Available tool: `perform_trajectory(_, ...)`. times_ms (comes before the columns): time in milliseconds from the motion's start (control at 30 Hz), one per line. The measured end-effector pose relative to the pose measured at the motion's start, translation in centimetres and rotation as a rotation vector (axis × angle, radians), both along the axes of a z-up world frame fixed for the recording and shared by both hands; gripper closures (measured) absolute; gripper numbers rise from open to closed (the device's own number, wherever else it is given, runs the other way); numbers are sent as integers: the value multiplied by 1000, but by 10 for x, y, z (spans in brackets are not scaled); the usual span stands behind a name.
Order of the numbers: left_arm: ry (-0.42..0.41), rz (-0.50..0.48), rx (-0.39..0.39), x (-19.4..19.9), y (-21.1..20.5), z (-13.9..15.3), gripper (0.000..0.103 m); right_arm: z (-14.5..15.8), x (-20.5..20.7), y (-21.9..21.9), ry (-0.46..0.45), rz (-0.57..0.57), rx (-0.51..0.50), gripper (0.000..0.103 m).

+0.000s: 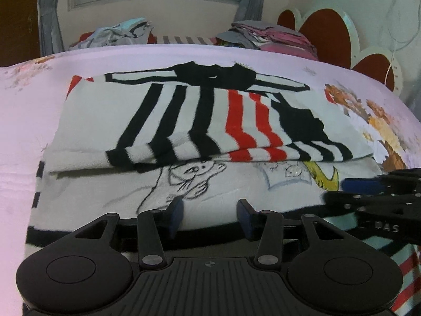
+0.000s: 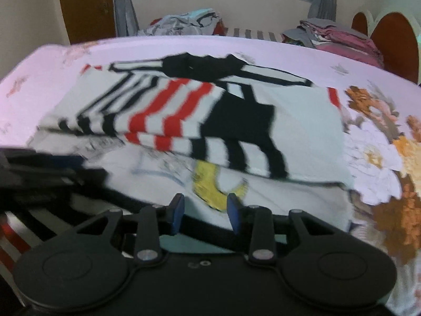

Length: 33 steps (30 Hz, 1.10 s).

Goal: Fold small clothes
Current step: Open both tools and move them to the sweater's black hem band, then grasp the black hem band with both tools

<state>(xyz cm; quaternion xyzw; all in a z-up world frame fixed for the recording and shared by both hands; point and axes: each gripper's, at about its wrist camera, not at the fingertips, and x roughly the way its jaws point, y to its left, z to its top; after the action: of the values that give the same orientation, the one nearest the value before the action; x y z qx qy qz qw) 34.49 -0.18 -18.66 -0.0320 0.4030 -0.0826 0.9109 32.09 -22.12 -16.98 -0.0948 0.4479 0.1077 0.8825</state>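
We see a small striped shirt (image 1: 210,121) lying flat on a bed (image 1: 23,110) covered by a pale pink floral sheet. The shirt is white with black and red stripes and cartoon drawings, and its far part is already doubled over toward us, leaving a printed panel with a yellow shape (image 2: 213,189) exposed nearest the cameras.

Our left tongs (image 1: 209,214) and right tongs (image 2: 205,212) both hover low over the near hem, fingers apart and holding nothing. They sit close beside each other.

We judge the step in hand to be gripping the near edge for the next fold. To do it well, we pinch both fabric layers near the two corners, lift evenly, and lay the hem square onto the folded part.

Piles of other clothes (image 1: 268,36) sit far back by the wall.
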Motion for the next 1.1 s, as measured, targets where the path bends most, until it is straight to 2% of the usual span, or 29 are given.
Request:
perform_trajectory(167,3,21,18,-22,23,-3,57,-1,-13,-37,-24,-29,-28,62)
perform_trajectory(300,22,69,16,-42,40,0,57,4,-21,-52,-21,-51,-17,62)
perform_trajectory(400,37,120,-2,-58,40,9,57,16,-29,-42,-30,-16,50,63)
perform_trajectory(533,15,81,-33,-74,19,18,57,22,-42,-10,-11,71,130,63)
perform_trajectory(633,35,29,-40,-82,2,15,57,17,-56,16,11,138,136,64)
perform_trajectory(767,61,3,1,-94,-4,6,57,9,-74,32,18,177,84,64)
perform_trajectory(867,53,-23,44,-108,5,5,57,4,-88,26,16,145,41,63)
perform_trajectory(1100,41,-26,29,-138,37,4,57,5,-124,-10,-3,3,-13,62)
